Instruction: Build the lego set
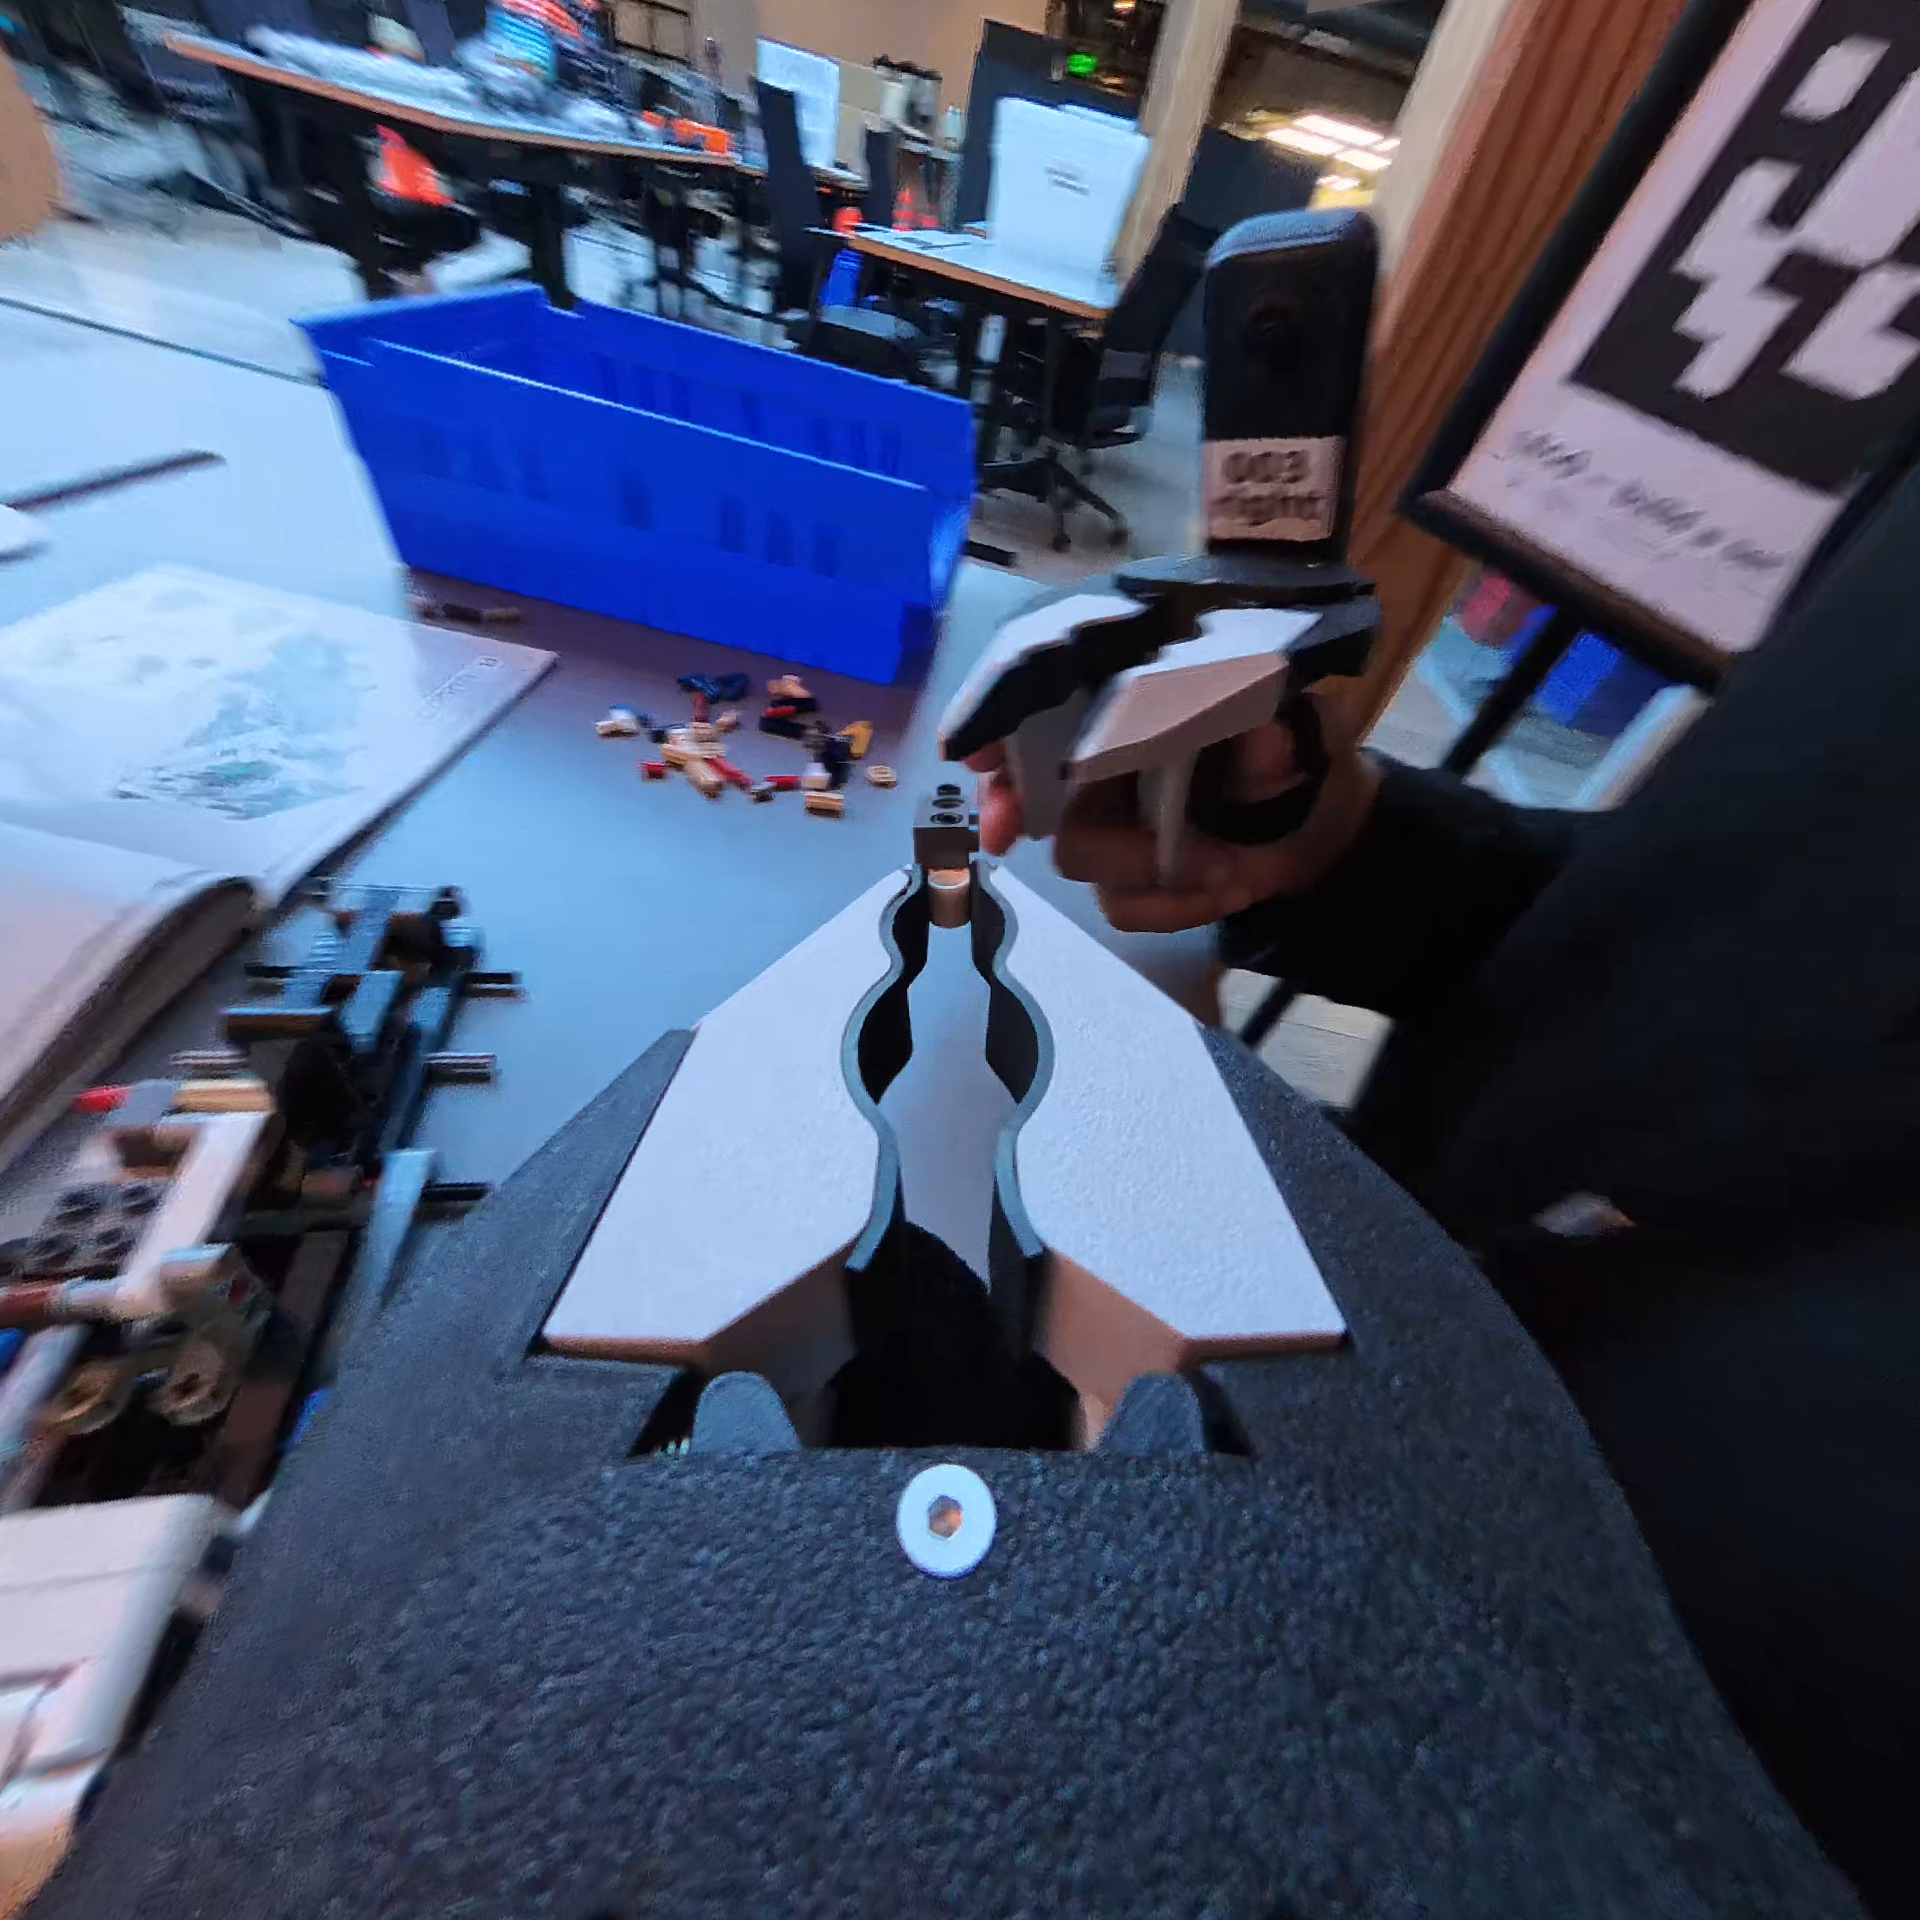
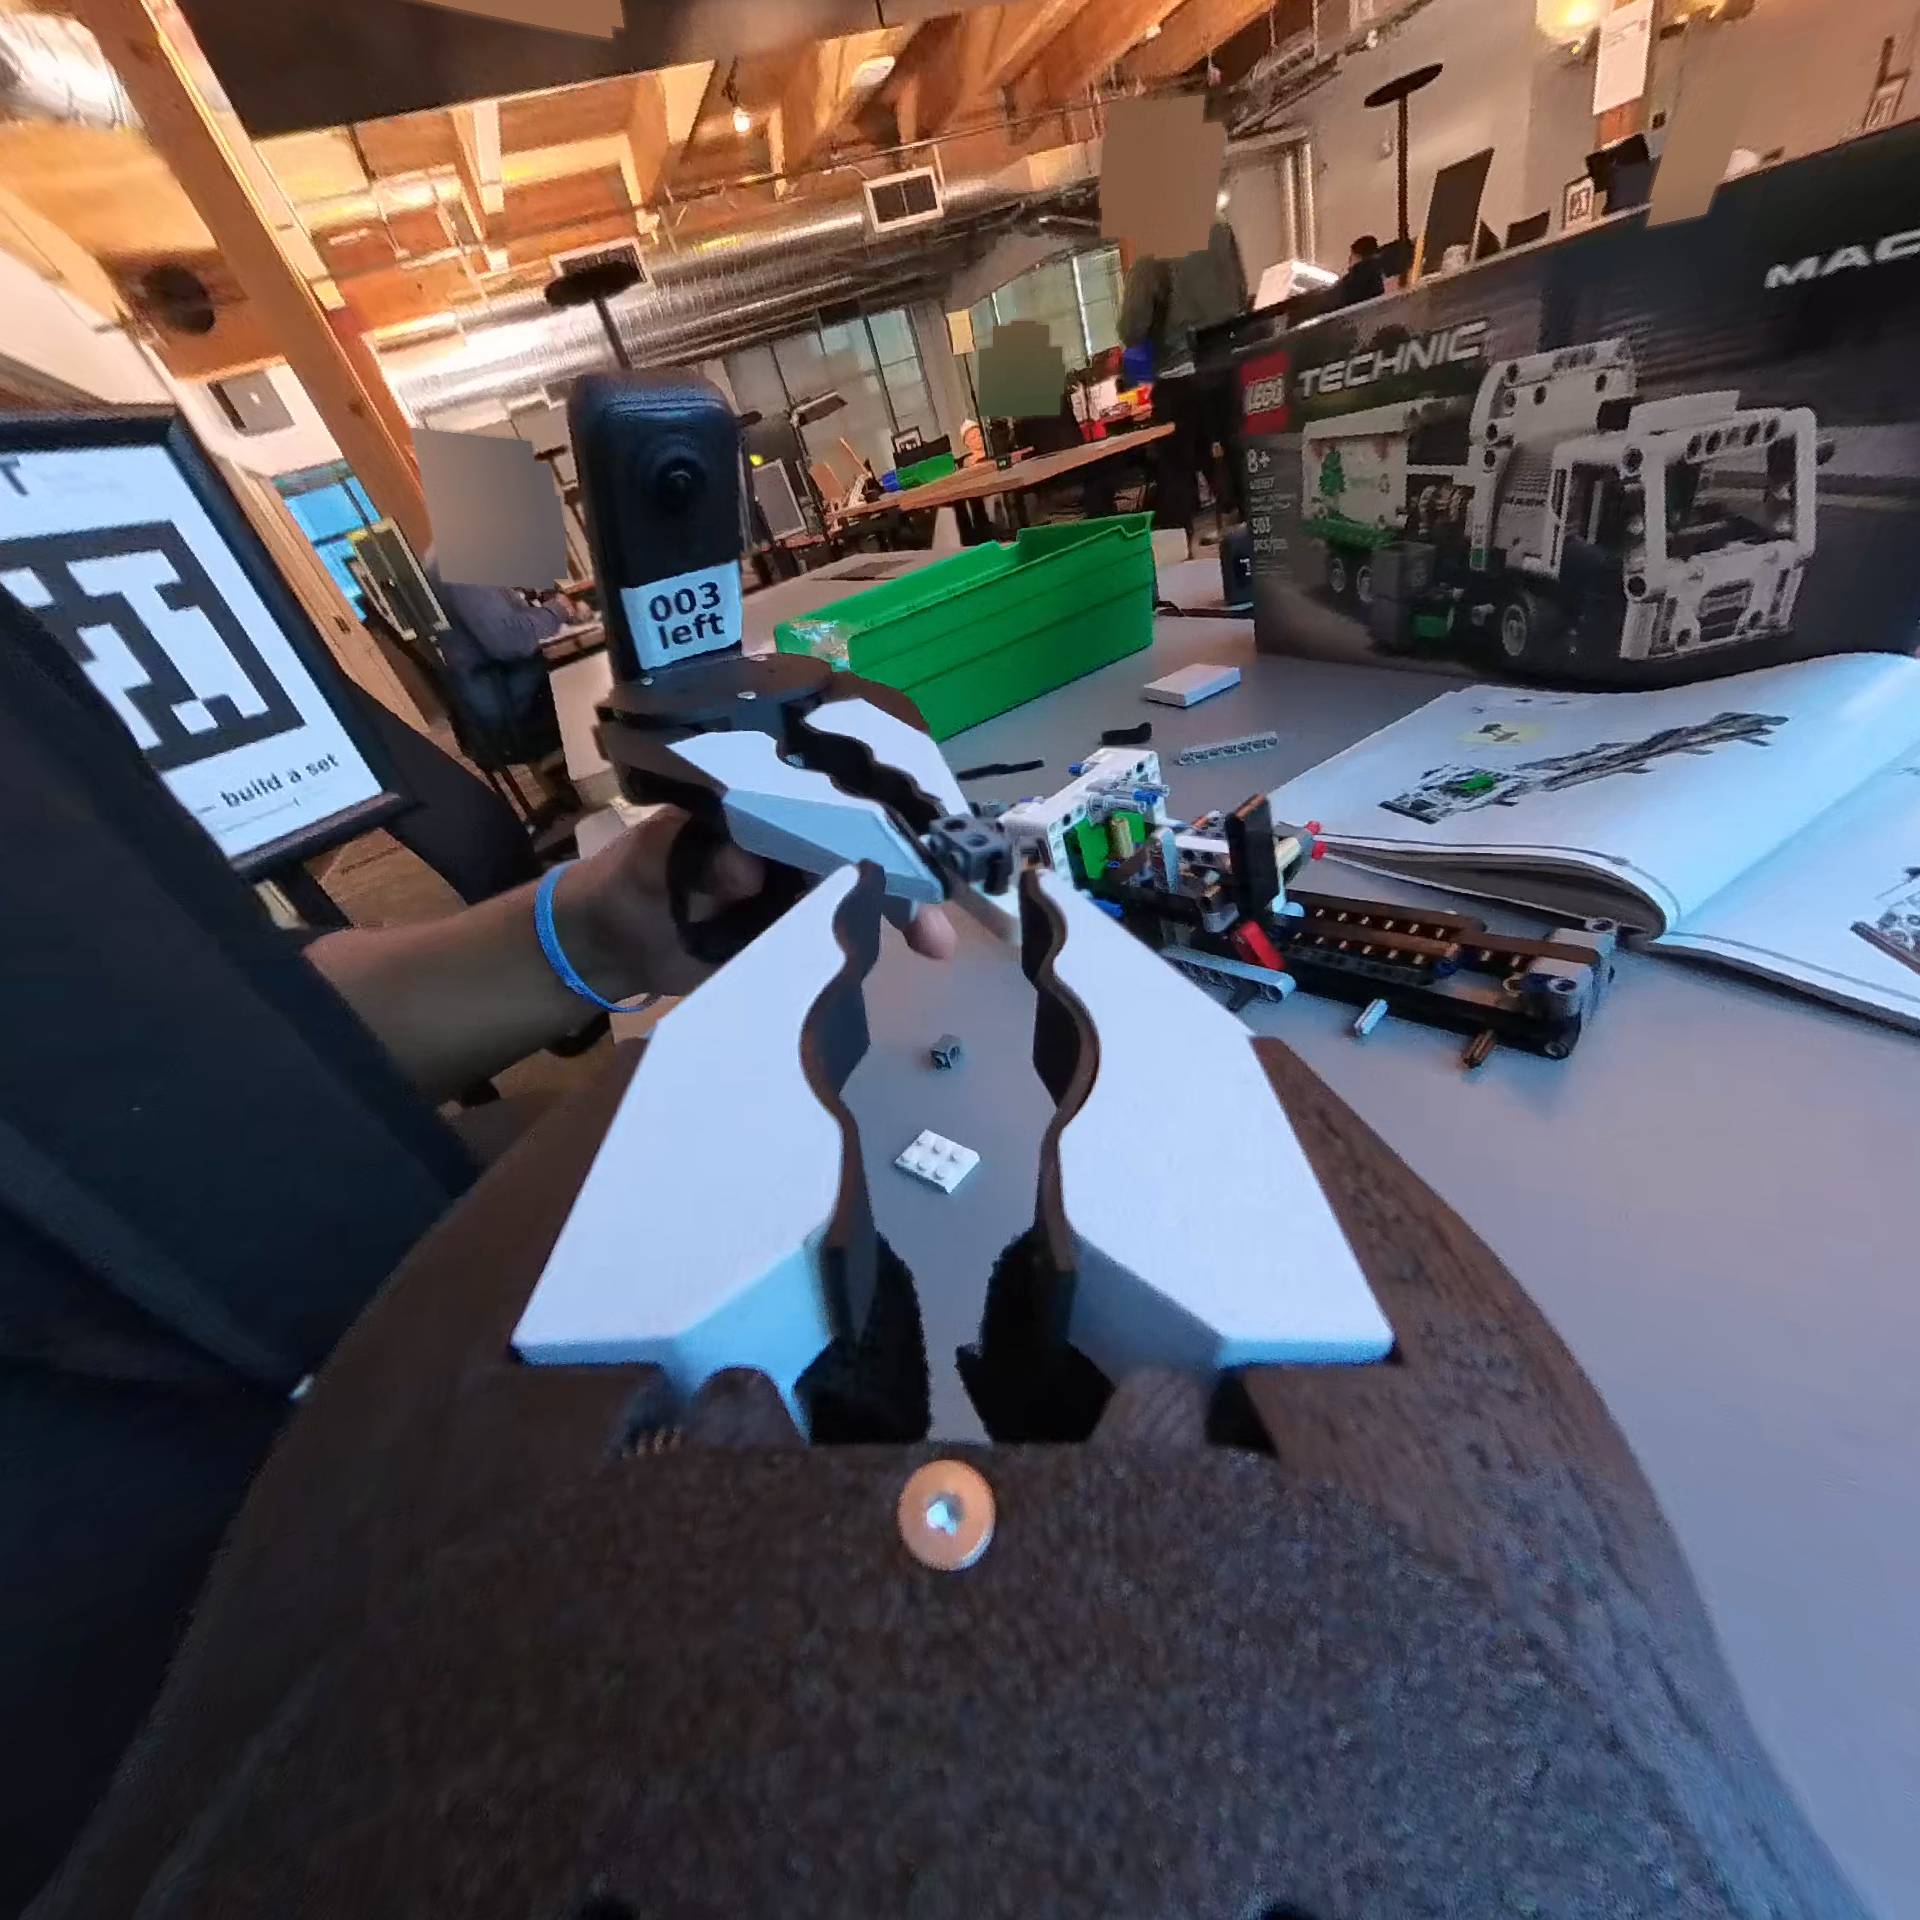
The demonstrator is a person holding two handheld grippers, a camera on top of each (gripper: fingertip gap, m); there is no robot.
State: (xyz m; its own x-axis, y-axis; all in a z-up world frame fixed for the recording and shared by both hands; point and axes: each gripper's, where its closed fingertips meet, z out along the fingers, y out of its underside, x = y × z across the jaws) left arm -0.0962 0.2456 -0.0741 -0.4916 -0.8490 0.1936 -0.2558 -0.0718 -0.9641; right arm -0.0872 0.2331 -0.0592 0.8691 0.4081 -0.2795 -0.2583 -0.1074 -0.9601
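My left gripper (image 1: 948, 891) is shut on a small tan peg with a dark connector block (image 1: 945, 823) on its end, held above the grey table. It also shows in the right wrist view (image 2: 940, 862), holding the block (image 2: 971, 842). My right gripper (image 2: 945, 881) is open and empty, with its tips on either side of the block. In the left wrist view it (image 1: 1018, 753) hangs just right of the block. The partly built truck chassis (image 2: 1351, 935) lies on the table behind, and also shows in the left wrist view (image 1: 343, 997).
An open instruction booklet (image 2: 1610, 790) lies right of the chassis. A white plate (image 2: 937, 1161) and a small grey piece (image 2: 943, 1052) lie below my right gripper. A pile of loose pieces (image 1: 748, 748) sits before a blue bin (image 1: 665, 488). A green bin (image 2: 997, 613) and the set's box (image 2: 1558, 468) stand behind. My two grippers' fingertips are within a few centimetres of each other. Between my left fingertips and the white plate (image 2: 937, 1161) there is roughly 12 cm.
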